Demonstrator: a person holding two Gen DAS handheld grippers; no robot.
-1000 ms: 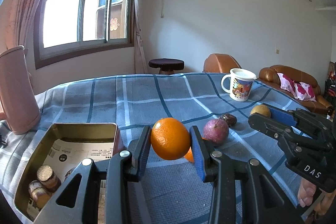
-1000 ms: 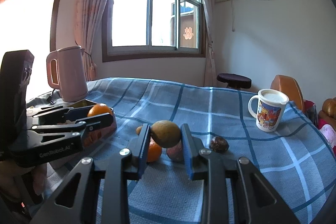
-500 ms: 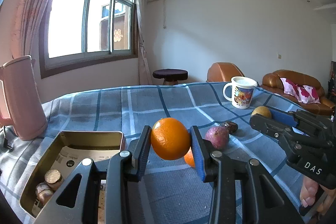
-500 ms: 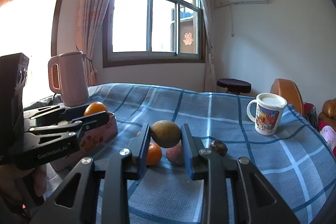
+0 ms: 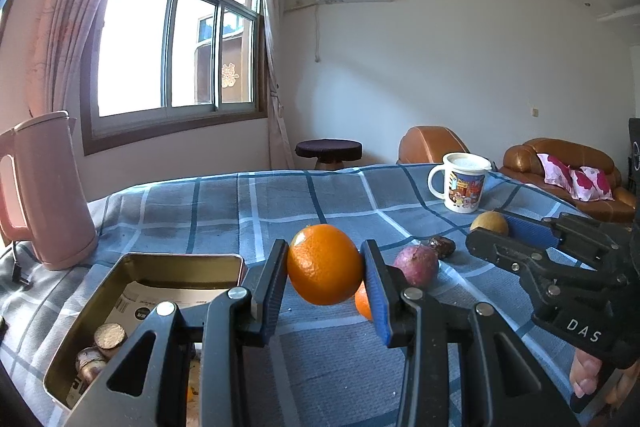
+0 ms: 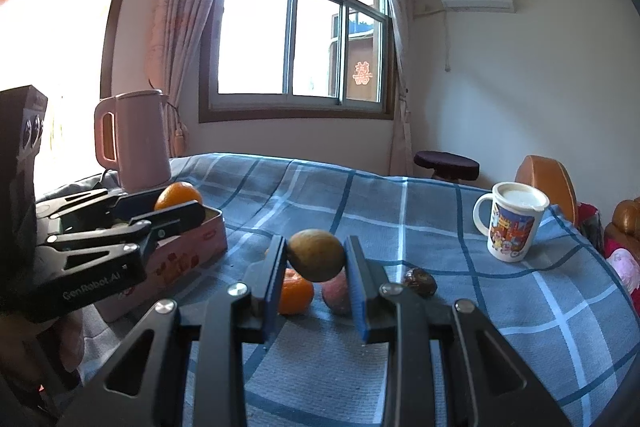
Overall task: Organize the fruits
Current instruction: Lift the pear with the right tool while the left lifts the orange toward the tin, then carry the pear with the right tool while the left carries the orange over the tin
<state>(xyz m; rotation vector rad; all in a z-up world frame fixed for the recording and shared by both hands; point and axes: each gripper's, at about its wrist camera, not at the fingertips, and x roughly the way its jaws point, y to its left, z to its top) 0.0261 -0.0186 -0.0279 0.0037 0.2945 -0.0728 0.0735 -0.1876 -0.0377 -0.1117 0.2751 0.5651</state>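
Observation:
My left gripper (image 5: pixel 325 269) is shut on an orange (image 5: pixel 324 270) and holds it above the cloth, just right of an open metal tin (image 5: pixel 132 291). My right gripper (image 6: pixel 316 261) is shut on a yellow-brown fruit (image 6: pixel 316 254), lifted above the table; it also shows in the left wrist view (image 5: pixel 489 223). On the cloth lie a second orange (image 6: pixel 295 291), a purple-pink fruit (image 5: pixel 416 265) and a small dark brown fruit (image 5: pixel 441 246). In the right wrist view the left gripper (image 6: pixel 176 207) holds its orange (image 6: pixel 176 195) over the pink tin (image 6: pixel 188 251).
The tin holds a paper sheet and a few wrapped brown pieces (image 5: pixel 108 335). A pink kettle (image 5: pixel 44 191) stands at the far left. A printed white mug (image 5: pixel 464 187) stands at the back right. The blue checked cloth (image 5: pixel 248 211) covers the table. Sofas lie beyond.
Both grippers have risen and tilted up a little with their fruits still held. The tin and loose fruits have not moved.

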